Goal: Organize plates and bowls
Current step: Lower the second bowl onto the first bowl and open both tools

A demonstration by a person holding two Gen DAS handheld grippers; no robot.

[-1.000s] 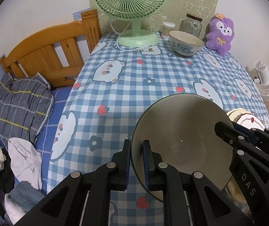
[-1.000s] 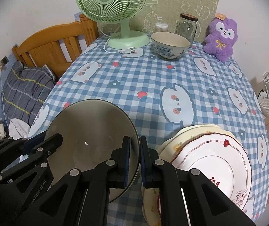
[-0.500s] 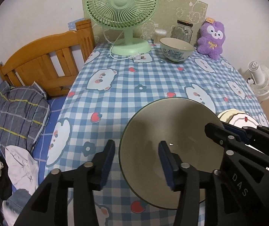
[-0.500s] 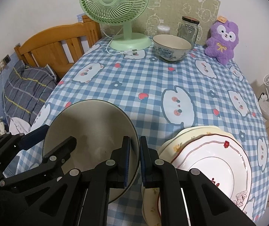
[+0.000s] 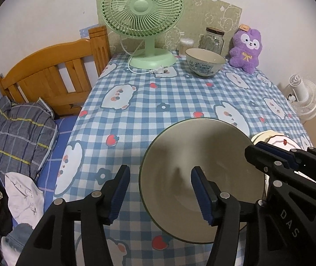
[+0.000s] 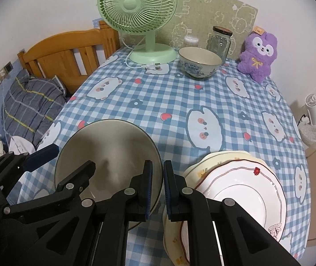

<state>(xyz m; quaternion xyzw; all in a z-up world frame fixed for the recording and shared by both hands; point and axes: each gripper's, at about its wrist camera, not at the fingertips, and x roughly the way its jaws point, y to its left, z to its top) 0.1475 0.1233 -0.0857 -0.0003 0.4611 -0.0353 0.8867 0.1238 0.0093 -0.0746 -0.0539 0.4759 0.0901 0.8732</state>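
Left hand-held gripper (image 5: 159, 190) released, fingers spread wide either side of the grey bowl's (image 5: 202, 168) left rim, not touching it. Right hand-held gripper (image 6: 157, 188) clenched on the bowl's right rim, one finger inside, one outside. Bowl sits over the checked surface (image 6: 180, 102), just left of the stacked plates (image 6: 240, 190). Patterned bowl (image 6: 199, 64) far back, beside the green fan (image 6: 138, 11).

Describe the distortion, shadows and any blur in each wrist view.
Left wrist view: fisheye bends the table edges, dark vignette corners; a soft smeary shadow sits inside the grey bowl. Right wrist view: same curvature; the right hand-held gripper shades the bowl's rim, and the plates look sharp and evenly lit.
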